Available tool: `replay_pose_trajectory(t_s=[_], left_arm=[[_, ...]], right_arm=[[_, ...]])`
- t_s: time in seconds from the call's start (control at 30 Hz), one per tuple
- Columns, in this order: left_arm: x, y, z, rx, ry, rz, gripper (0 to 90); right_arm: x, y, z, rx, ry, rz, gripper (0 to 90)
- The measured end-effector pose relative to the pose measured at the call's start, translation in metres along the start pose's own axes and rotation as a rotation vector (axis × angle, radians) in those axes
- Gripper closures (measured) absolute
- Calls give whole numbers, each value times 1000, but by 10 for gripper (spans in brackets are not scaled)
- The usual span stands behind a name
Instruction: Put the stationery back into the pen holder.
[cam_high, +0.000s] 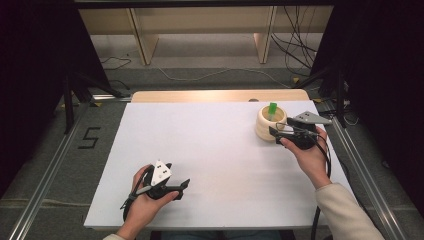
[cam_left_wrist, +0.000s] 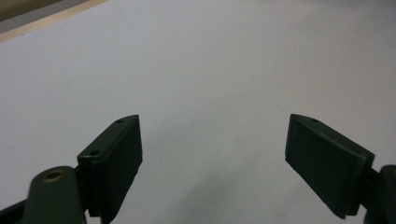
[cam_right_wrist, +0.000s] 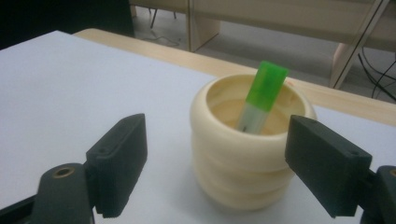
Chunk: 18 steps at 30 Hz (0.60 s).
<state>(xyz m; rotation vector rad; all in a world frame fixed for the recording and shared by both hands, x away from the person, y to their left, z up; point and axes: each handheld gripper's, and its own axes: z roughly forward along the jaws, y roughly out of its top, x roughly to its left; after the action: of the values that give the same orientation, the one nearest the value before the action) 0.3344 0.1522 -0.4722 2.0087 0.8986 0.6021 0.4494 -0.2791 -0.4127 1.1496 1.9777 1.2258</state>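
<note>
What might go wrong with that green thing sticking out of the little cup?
The green-capped marker leans loosely inside the cream cup, so it could slip or tilt away as the open right gripper closes. The cup stands near the table's far right corner, so a nudge might tip it or push it off.

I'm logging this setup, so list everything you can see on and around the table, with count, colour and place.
Cup: one, cream, ribbed, far right of the table.
Marker: one, green cap, leaning inside the cup.
Table: one, white top with a wooden far edge.
Shelf legs: pale wood, on the floor beyond the table.
Cables: several, dark, on the floor at far right.
Right gripper: one, black, open, jaws either side of the cup, apart from it.
Left gripper: one, black, open, over bare table at near left.
</note>
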Motion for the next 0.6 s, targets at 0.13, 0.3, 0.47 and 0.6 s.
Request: replay_pose_trajectory(t_s=[0.13,0.3,0.47,0.6], left_arm=[[0,0,0,1,-1,1,190],[-1,0,1,5,-3,-3,189],[-1,0,1,3,-2,-4,190],[-1,0,1,4,-2,-3,190]], right_arm=[[4,-7,-6,12,26,-8,214],[9,-15,-13,32,50,-13,210],[13,-23,-18,38,70,-17,209],[17,-29,-22,49,83,-24,205]])
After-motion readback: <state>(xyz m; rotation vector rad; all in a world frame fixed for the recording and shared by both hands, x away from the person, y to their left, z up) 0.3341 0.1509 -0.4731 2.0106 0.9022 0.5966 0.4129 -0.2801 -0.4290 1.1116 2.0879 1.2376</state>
